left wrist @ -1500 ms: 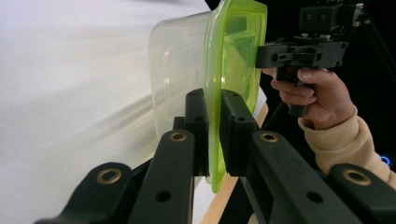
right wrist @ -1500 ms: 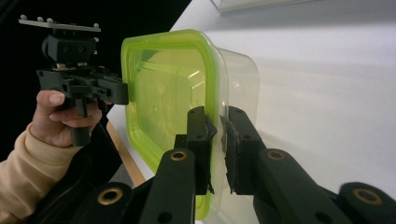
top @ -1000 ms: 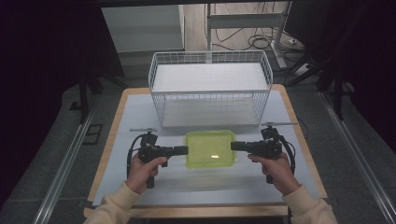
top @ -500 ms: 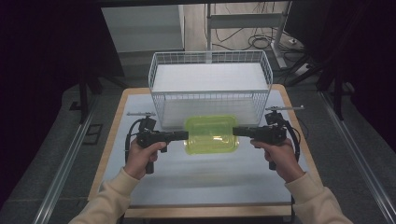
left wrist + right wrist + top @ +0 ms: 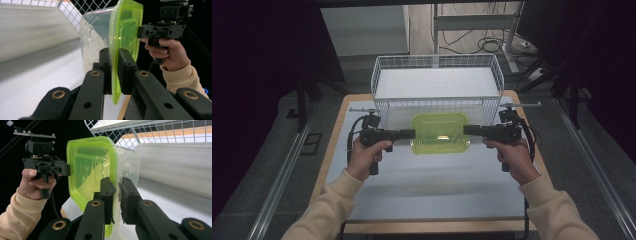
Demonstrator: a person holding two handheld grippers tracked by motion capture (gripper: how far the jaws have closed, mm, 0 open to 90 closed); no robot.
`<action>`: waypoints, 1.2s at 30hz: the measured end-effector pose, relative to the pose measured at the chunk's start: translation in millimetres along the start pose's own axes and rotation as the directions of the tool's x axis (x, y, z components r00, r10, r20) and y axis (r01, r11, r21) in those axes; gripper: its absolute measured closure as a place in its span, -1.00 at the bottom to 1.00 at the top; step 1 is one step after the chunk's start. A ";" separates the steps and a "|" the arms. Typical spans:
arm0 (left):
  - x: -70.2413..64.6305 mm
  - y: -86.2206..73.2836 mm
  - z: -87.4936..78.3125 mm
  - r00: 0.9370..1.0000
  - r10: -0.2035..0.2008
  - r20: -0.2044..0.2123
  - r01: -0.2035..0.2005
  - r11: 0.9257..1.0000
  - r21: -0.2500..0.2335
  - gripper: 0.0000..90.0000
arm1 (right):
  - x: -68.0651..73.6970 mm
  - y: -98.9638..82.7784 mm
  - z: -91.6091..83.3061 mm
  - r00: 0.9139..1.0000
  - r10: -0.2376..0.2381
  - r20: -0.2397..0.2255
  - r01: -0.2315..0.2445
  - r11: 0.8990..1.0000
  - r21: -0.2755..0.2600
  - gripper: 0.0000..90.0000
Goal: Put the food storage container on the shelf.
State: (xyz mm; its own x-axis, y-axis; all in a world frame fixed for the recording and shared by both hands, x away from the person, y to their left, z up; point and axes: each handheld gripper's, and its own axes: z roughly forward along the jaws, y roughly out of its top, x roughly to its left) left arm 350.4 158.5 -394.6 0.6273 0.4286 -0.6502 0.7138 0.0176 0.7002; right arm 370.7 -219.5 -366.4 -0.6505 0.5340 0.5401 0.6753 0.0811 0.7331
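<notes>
The left tongs (image 5: 412, 133) and right tongs (image 5: 466, 130) are each clamping the green lid (image 5: 439, 131) of the clear container (image 5: 96, 37), hanging above the bench (image 5: 422, 175) before the wire basket (image 5: 437, 75), its contents unreadable.

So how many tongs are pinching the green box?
2. The left tongs pinch the green box at its left rim, the right tongs at its right rim, in front of the wire basket.

Table (image 5: 337, 150): wooden rim, white top, lit from above | Wire basket (image 5: 437, 62): white, at the tabletop's far edge | Floor (image 5: 277, 150): grey, metal rails (image 5: 279, 175) along both sides | Behind: metal frame leg (image 5: 435, 25), loose cables (image 5: 492, 45) on the floor | Surroundings: dark, unlit
</notes>
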 end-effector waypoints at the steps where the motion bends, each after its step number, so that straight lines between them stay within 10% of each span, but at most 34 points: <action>1: 0.3 2.4 0.1 1.000 0.004 -0.001 -0.004 1.000 0.000 0.85 | -0.4 1.7 0.3 1.000 0.002 -0.002 -0.002 1.000 -0.001 0.81; 36: 3.8 81.6 -1.5 0.999 0.034 -0.029 -0.035 0.999 -0.017 0.84 | -2.1 78.5 2.4 0.999 -0.032 0.027 0.034 0.997 -0.068 0.81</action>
State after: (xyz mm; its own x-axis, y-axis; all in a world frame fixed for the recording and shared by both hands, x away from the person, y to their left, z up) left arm 410.6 162.9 -339.5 0.6421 0.4548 -0.6172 0.6863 0.0178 0.7271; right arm 425.8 -212.2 -311.0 -0.6622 0.5534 0.5052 0.6277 0.0413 0.7774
